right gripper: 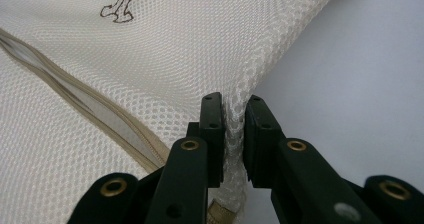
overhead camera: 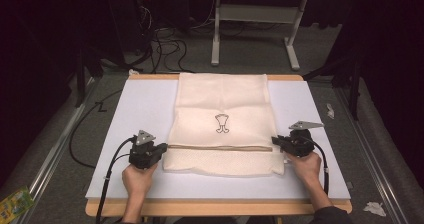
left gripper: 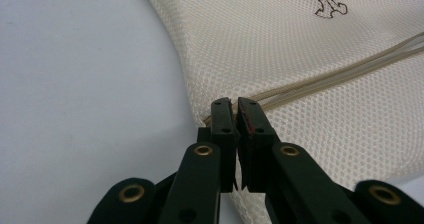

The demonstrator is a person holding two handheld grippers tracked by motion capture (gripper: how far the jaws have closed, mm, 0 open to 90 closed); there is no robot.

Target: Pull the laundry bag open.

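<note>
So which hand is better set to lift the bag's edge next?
Probably the left. The left gripper pinches the mesh bag's edge tight, right by the zipper's end. The right gripper has mesh between its jaws too, but they stand wider, so its hold looks looser.

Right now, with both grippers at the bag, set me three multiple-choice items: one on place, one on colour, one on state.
1. Where does the mesh bag lie?
A. on the white board
B. on the floor
C. on a chair
2. What colour is the bag?
A. red
B. cream
C. black
3. How does the left gripper stand?
A. wide open above the bag
B. lying on its side, away from the bag
C. shut on the bag's edge
Answers: 1 A, the board shows around three of its sides; 2 B, its mesh is cream in every view; 3 C, its jaws pinch the edge beside the zip.
</note>
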